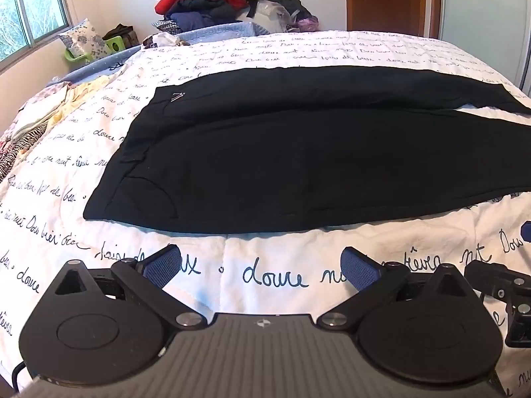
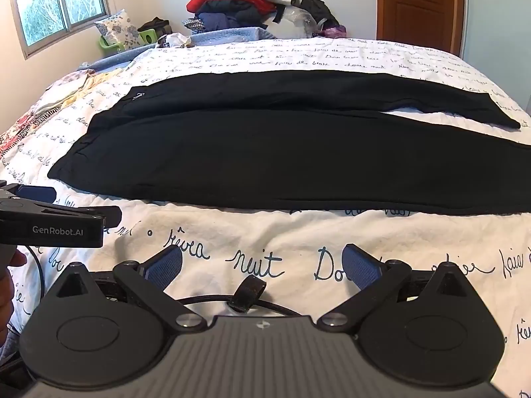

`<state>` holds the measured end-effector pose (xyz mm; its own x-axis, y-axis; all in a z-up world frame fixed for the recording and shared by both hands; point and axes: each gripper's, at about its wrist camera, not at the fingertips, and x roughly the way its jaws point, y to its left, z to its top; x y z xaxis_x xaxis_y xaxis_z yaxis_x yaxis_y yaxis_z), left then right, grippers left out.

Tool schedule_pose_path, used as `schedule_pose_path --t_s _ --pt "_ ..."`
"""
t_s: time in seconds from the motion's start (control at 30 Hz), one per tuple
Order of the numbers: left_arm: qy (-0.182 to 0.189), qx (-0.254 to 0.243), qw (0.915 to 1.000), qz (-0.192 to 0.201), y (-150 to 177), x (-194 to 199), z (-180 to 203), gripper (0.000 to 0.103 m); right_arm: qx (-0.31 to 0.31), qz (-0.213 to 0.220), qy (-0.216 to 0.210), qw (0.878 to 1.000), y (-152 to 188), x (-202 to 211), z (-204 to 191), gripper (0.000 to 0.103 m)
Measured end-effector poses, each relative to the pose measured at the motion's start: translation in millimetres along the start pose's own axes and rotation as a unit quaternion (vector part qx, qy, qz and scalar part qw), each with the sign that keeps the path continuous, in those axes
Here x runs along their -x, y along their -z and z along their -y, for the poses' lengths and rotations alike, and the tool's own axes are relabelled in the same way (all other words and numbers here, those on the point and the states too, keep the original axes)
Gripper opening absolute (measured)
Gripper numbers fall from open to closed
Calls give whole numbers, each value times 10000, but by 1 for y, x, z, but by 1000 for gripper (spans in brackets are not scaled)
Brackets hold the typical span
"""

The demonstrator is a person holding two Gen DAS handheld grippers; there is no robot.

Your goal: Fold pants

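The left gripper [image 1: 260, 267] has its blue-padded fingers [image 1: 162, 267] spread wide and released, with nothing between them but the white bedspread [image 1: 232, 285] printed with dark handwriting. It hangs over the near edge of the bed, tilted down toward the cover, apart from the cloth ahead of it. The right gripper [image 2: 262, 267] stands the same way: fingers [image 2: 360, 267] fully parted, holding nothing, over the near edge of the bed further toward the right. A black cable [image 2: 232, 301] with a strap loop curves across just under its fingers. In the right wrist view the left gripper shows from the side at the left edge, with part of a hand [image 2: 8, 285] below it.

Just beyond both grippers lie the black pants [image 1: 265, 152], spread flat across the middle of the bed. The waistband is toward the left edge of the bed and the two legs run toward the right edge, the far leg lying partly over the near one near the waist and parting from it at the right, where a wedge of bedspread shows between them.

Crumpled patterned cloth [image 1: 30, 126] lies at the bed's left edge. Past the far edge is a heap of clothes [image 2: 239, 3] with red and dark pieces, a window [image 2: 56, 3] at the far left and a wooden door [image 2: 418, 3] at the far right.
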<state>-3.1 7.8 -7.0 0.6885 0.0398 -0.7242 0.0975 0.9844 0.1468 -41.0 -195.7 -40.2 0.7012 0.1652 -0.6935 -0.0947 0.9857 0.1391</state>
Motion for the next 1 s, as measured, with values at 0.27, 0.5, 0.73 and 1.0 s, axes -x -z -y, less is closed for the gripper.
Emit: schedule_pose_path --t_s 0.27,0.5,0.73,1.0 --pt "-29 35 10000 -52 -2 0 1 103 9 0 5 10000 0 -1 -1 103" --pt "-40 99 9999 -107 -3 -2 -1 103 -3 3 16 10000 0 -1 0 103" --pt "-57 110 9999 -108 -2 -1 -1 103 -1 1 15 10000 0 -1 0 103" --pt "-63 83 9999 -114 -2 -1 -1 103 7 -7 12 10000 0 -1 0 103"
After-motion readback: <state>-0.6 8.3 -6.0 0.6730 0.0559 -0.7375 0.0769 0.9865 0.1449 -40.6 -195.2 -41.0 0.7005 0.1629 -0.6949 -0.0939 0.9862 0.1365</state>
